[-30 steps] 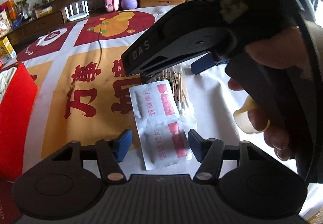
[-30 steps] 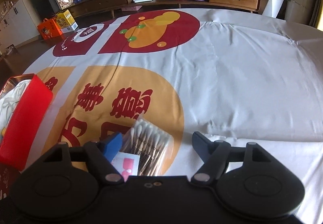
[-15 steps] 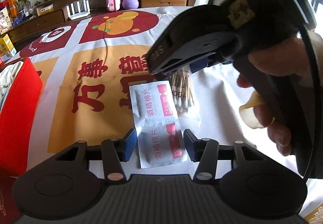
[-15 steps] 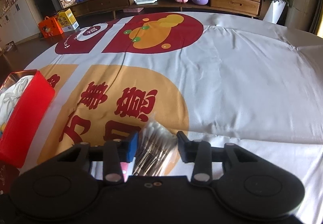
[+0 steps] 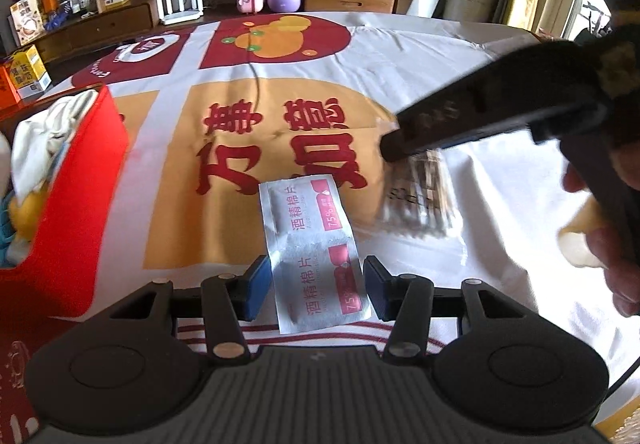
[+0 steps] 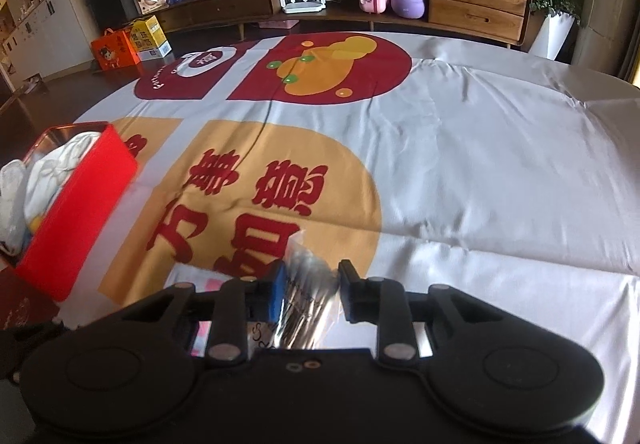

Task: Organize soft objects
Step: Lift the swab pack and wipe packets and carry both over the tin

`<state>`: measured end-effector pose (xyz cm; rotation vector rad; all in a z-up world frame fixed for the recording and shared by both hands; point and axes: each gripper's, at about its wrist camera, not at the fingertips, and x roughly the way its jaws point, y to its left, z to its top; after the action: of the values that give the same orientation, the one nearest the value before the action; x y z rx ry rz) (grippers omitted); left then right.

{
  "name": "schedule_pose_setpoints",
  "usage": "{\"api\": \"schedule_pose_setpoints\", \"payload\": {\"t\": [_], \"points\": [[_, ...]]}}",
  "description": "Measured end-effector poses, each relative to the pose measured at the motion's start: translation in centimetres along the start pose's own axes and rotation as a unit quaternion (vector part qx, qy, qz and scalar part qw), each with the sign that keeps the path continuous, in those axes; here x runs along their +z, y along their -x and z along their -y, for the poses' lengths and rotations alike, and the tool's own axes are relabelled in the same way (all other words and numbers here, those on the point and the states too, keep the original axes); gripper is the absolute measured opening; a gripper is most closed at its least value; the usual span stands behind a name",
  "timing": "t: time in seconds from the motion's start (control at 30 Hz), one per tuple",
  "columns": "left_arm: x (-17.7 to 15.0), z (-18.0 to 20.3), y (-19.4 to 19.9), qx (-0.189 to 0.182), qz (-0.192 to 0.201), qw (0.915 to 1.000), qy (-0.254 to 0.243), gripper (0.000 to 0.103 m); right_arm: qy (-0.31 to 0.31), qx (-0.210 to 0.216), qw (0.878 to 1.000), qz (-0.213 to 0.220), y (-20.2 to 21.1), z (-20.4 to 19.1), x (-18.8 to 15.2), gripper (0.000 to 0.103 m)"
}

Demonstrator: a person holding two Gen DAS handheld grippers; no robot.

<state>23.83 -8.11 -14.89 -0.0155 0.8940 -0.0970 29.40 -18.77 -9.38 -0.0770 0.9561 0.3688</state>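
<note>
A white and pink strip of alcohol pad sachets point(image 5: 316, 248) lies flat on the tablecloth between the fingers of my left gripper point(image 5: 316, 284), which is open around its near end. My right gripper point(image 6: 310, 286) is shut on a clear bag of cotton swabs point(image 6: 308, 296) and holds it off the cloth; that bag point(image 5: 420, 192) shows blurred in the left wrist view under the right gripper's black body point(image 5: 500, 116). A red box point(image 5: 76, 180) with white soft items inside stands at the left.
The table wears a white cloth point(image 6: 480, 164) with orange and red prints. The red box also shows in the right wrist view point(image 6: 76, 204). A wooden sideboard point(image 6: 476, 4) with a purple kettlebell stands beyond the table.
My right gripper has closed on the swab bag and lifted it to the right. My left gripper has narrowed and moved forward around the sachet strip.
</note>
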Motion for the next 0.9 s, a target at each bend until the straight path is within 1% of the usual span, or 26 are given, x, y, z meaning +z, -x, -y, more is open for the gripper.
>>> {"api": "schedule_pose_setpoints", "payload": {"t": [0.2,0.5,0.77,0.9], "points": [[-0.2,-1.0,1.8,0.001,0.009,0.9999,0.008,0.050,0.007,0.007,1.000,0.009,2.3,-0.8,-0.5,0.027],[0.1,-3.2,5.6,0.012,0.022,0.9995,0.022,0.050,0.015,0.026,0.999,0.030,6.3,-2.3,-0.7,0.027],[1.3,-5.5,9.3,0.013,0.044,0.9985,0.030,0.050,0.036,0.048,0.997,0.046,9.5,-5.0,-0.3,0.027],[1.8,-6.8,10.9,0.022,0.062,0.9974,0.030,0.050,0.045,0.060,0.996,0.047,10.6,-6.8,0.1,0.027]]}}
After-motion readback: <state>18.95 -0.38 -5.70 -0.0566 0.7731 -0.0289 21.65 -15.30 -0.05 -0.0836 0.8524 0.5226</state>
